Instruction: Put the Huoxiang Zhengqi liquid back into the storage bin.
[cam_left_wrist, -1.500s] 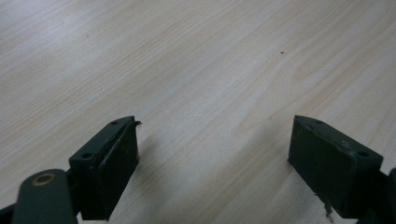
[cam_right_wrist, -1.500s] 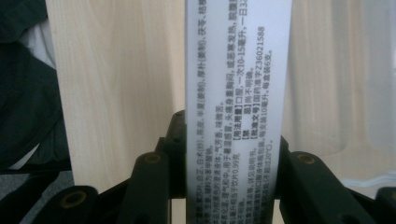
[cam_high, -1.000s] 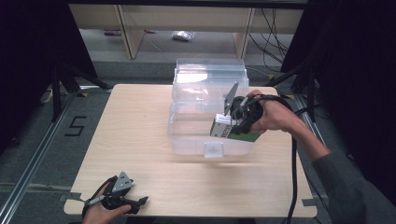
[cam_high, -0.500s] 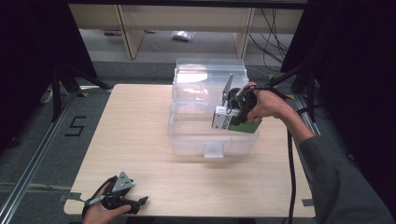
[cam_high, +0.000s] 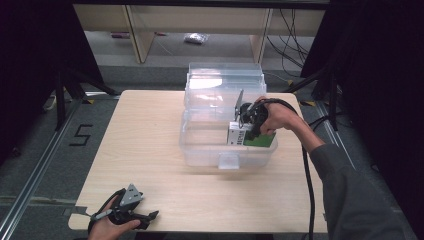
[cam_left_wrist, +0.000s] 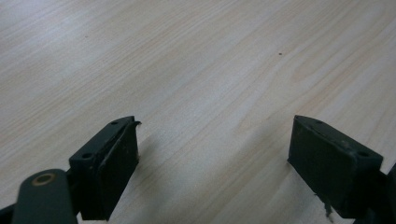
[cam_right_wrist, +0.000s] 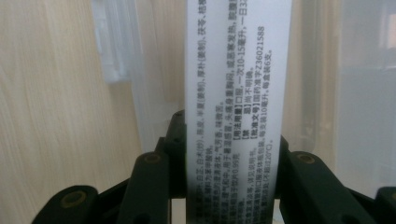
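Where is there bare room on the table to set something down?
The table's left half is bare, from the clear bin across to the left tongs. It is crowded inside the bin, where the right tongs hold a box.

Overhead light falls evenly on the pale wooden table (cam_high: 150, 150), its surroundings dark. Glare whitens the clear plastic storage box (cam_high: 220, 85). The white printed carton (cam_right_wrist: 238, 93) blurs close up.

My right gripper (cam_high: 248, 131) is clamped tight, arm stretched fwd & angled down; left gripper (cam_high: 131, 215) lies low w/ jaws apart.
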